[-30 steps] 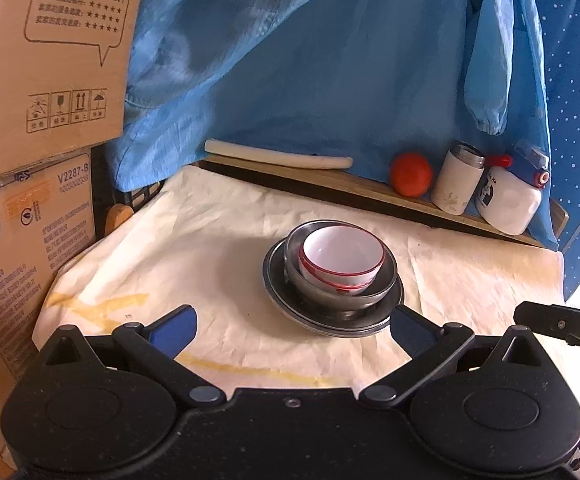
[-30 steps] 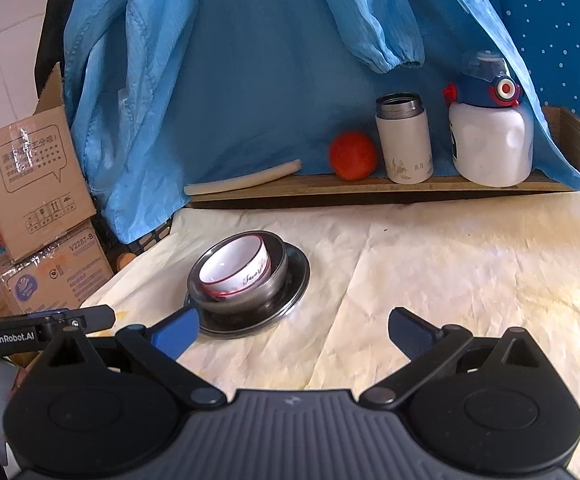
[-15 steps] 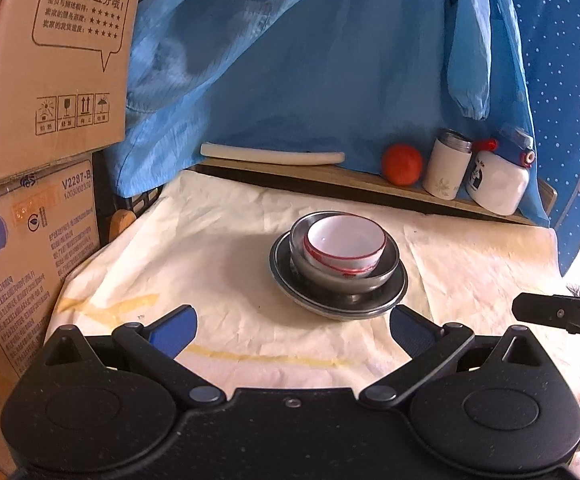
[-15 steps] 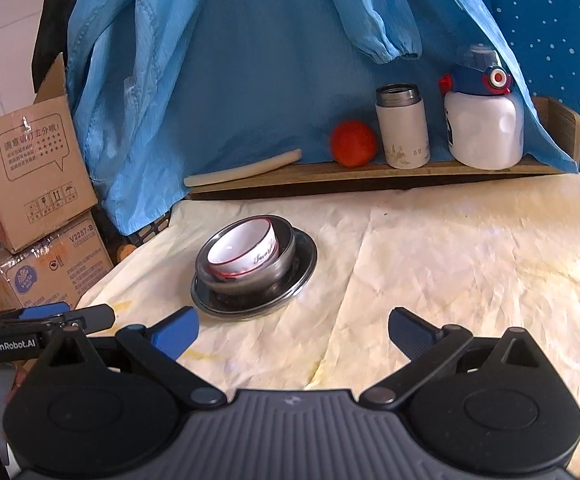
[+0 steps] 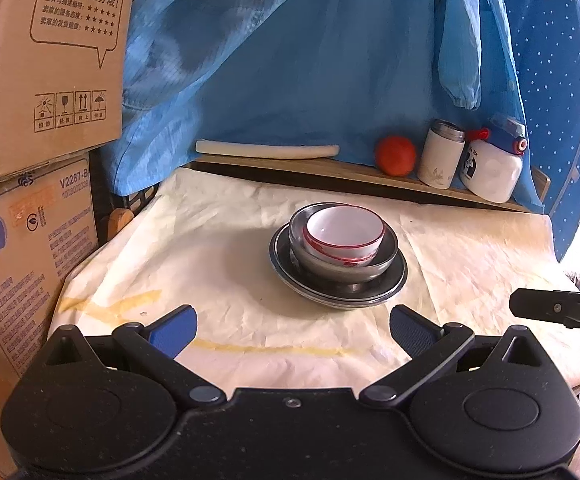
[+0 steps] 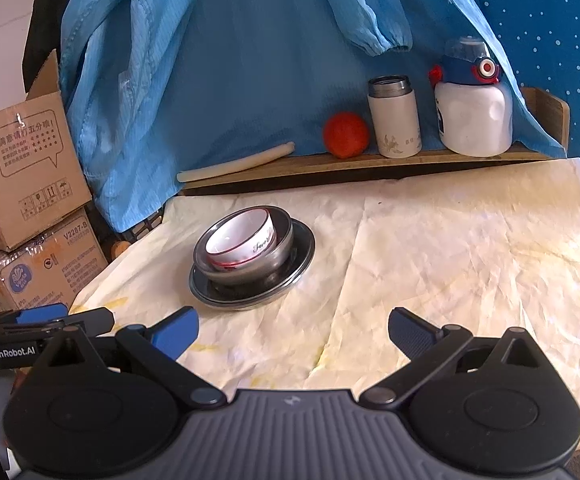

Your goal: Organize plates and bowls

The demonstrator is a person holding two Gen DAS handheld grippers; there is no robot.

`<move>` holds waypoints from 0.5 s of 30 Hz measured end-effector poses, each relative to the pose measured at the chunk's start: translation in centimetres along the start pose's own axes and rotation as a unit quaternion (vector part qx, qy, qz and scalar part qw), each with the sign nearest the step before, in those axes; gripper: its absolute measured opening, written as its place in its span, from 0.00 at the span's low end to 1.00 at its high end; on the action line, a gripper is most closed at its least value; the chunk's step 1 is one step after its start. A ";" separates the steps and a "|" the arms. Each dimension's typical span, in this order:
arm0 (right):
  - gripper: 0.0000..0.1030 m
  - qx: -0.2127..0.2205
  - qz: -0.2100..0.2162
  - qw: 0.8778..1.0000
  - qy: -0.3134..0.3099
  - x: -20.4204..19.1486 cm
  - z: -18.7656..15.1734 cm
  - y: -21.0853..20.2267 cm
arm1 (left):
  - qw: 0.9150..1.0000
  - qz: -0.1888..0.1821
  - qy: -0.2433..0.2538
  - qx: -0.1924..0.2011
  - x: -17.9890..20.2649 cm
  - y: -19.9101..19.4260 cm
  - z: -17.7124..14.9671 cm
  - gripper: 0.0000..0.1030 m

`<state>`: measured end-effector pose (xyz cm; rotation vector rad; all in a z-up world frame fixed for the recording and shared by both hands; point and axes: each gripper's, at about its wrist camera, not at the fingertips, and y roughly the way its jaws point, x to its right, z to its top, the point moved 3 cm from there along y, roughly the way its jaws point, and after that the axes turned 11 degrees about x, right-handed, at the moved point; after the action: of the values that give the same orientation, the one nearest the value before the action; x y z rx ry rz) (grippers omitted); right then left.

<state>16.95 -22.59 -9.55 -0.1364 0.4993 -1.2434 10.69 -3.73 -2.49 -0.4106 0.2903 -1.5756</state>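
Hovering at the near edge of the table (image 6: 450, 248), the left gripper (image 5: 293, 330) and right gripper (image 6: 293, 330) both have their blue-padded fingers spread wide, holding nothing. A crumpled cream cloth (image 5: 217, 248) with yellow stains covers the tabletop. Out on it sits one stack: a white bowl (image 5: 344, 232) with a red rim, tilted inside one steel bowl (image 5: 354, 266), on one steel plate (image 5: 394, 284). Behind, a wooden shelf (image 6: 430, 160) carries one pale stick (image 6: 235, 162), one orange fruit (image 6: 346, 135), one flask (image 6: 394, 118) and one white bottle (image 6: 474, 118). Blue fabric (image 6: 249, 60) hangs behind; two cardboard boxes (image 5: 33, 92) stack at left
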 end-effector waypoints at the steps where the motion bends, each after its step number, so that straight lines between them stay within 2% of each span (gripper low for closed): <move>1: 1.00 -0.001 0.000 1.000 0.000 0.0 0.0 0.0 | 1.000 0.000 0.000 0.000 0.0 0.0 0.0 0.99; 15: 1.00 -0.005 -0.005 1.000 0.001 -0.1 -0.2 0.0 | 1.000 0.001 0.000 0.001 -0.2 -0.1 0.0 0.99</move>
<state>16.81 -22.44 -9.68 -0.1472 0.5075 -1.2512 10.57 -3.53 -2.48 -0.4097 0.2895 -1.5740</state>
